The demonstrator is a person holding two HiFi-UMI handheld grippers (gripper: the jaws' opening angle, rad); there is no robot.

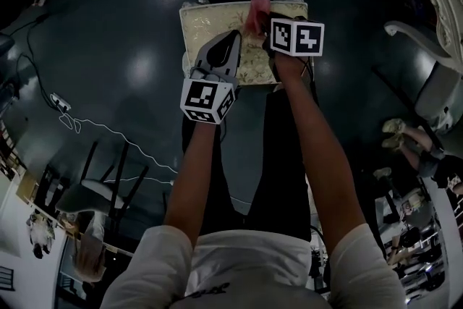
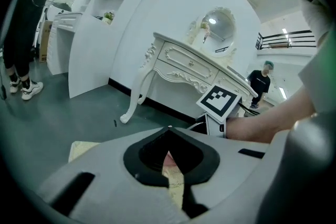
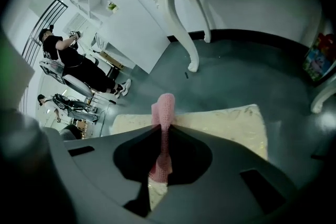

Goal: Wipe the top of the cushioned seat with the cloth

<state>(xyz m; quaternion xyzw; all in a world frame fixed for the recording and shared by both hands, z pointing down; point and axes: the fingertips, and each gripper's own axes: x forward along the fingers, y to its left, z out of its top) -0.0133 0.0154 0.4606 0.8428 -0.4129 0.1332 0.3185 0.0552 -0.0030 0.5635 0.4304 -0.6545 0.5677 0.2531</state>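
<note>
Hovering over the seat (image 1: 210,18) with both grippers, toward its near right part in the head view. Clamping the right gripper (image 3: 161,131) on the cloth (image 3: 164,105), pinched at a bunched fold so as to stand up above the jaws and hang down below them, just over the cream top. Holding the left gripper (image 2: 169,129) closed on nothing, jaws together, just beside the right one and also above the seat. Cannot tell whether touching the top yet with the cloth. Judging the cloth a pink knit: light, soft and floppy, likely to roll into a rope and drag instead of lying flat. Probably better taken near one edge, leaving a broad flap free below the jaws to press against the cover. Judging the seat padded and yielding under a patterned weave, so calling for light pressure and long strokes across the top. Worth watching for the knit catching on the raised pattern or the edge trim.
</note>
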